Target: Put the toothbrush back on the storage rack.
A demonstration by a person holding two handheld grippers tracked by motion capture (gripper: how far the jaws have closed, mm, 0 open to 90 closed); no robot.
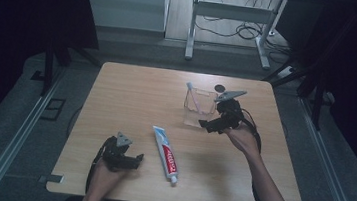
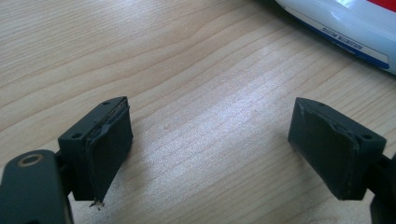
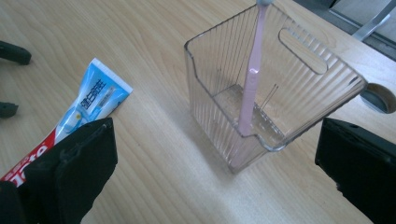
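Observation:
A clear ribbed plastic box stands at the table's back right. A pink toothbrush leans upright inside it. A white, blue and red toothpaste tube lies flat in the middle of the table. My right gripper hovers just in front of the box, open, nothing between its jaws. My left gripper rests near the front left, open over bare wood, with the tube off to its right.
The wooden table has a round cable hole behind the box. Beyond the far edge stands a white desk frame with cables on the floor. Metal rails run along both sides.

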